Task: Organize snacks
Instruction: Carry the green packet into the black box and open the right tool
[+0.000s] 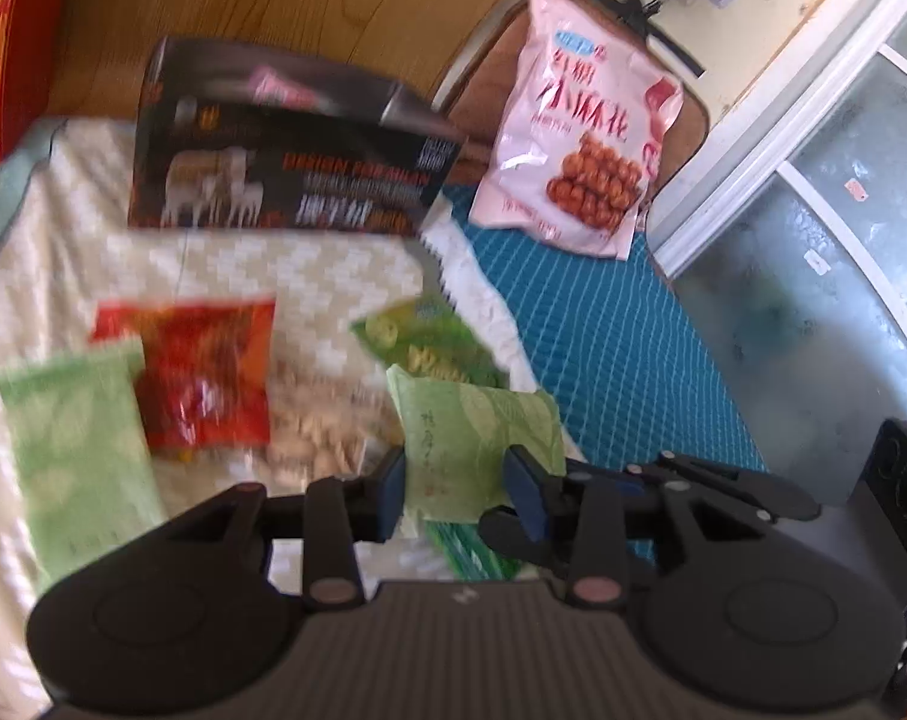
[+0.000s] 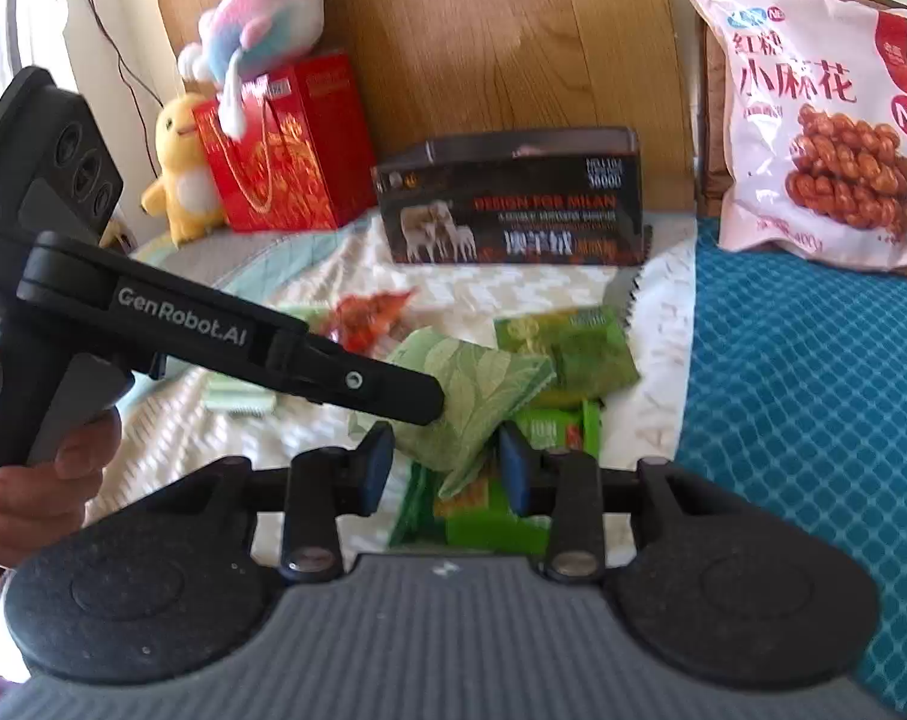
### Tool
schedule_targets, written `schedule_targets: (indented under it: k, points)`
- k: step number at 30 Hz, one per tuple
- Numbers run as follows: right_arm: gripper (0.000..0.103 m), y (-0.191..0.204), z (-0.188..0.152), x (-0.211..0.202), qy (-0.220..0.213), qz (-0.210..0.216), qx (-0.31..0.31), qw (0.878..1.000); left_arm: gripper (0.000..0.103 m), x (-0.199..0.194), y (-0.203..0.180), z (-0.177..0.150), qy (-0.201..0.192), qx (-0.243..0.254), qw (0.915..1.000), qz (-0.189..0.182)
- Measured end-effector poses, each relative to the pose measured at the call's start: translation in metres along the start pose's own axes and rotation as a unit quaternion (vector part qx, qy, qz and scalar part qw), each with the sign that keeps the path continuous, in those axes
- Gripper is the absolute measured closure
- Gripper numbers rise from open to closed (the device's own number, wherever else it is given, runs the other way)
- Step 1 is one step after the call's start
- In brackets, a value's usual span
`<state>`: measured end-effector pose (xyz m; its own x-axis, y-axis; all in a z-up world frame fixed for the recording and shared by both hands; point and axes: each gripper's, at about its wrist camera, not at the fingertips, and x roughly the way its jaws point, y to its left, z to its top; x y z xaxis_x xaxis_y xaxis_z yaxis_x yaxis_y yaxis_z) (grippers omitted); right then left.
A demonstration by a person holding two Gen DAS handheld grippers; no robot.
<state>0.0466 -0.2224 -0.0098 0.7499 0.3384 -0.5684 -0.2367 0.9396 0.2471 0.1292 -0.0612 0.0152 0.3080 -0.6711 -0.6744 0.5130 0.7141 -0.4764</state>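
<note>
My left gripper [image 1: 456, 495] holds a light green leaf-print packet [image 1: 477, 444] between its blue pads, lifted above the bed; the packet also shows in the right wrist view [image 2: 471, 396] under the left gripper's black finger [image 2: 357, 381]. My right gripper [image 2: 444, 468] is open, its pads on either side of that packet's lower corner, above bright green packets [image 2: 501, 516]. A dark green snack packet [image 1: 429, 348] [image 2: 573, 348], a red packet [image 1: 207, 378] [image 2: 369, 315], another light green packet [image 1: 75, 456] and a pale biscuit bag [image 1: 315, 420] lie on the cream blanket [image 1: 243, 264].
A black box [image 1: 291, 180] [image 2: 513, 210] stands at the back against the wooden headboard [image 2: 501, 42]. A big pink snack bag [image 1: 585, 126] [image 2: 825, 120] leans on a brown cushion over the teal cover [image 1: 621, 354]. A red gift bag [image 2: 285, 150] and plush toys [image 2: 183, 168] stand left.
</note>
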Motion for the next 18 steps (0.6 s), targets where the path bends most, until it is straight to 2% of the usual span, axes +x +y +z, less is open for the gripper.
schedule_targets:
  k: [3,7,11,15,17,18]
  points:
    - [0.062,-0.007,0.029,-0.001,-0.029,0.011,-0.004,1.000,0.068,-0.012,-0.007,0.027,-0.028,0.017,0.9995,0.004]
    - [0.062,-0.014,0.084,0.019,-0.070,0.007,-0.033,0.997,0.065,-0.019,-0.008,0.082,-0.073,0.024,0.9966,0.028]
    - [0.062,-0.028,0.131,0.068,-0.060,-0.001,-0.041,0.997,0.062,0.001,0.009,0.133,-0.094,0.005,0.9932,0.069]
    - [0.059,-0.043,0.149,0.113,-0.046,0.002,-0.047,0.998,0.055,0.027,0.036,0.157,-0.098,-0.018,0.9896,0.104]
    - [0.049,-0.047,0.149,0.125,-0.054,-0.022,-0.062,0.996,0.052,0.034,0.048,0.161,-0.098,-0.025,0.9883,0.115]
    - [0.048,-0.049,0.149,0.125,-0.058,-0.028,-0.064,0.996,0.049,0.032,0.052,0.161,-0.105,-0.026,0.9871,0.118]
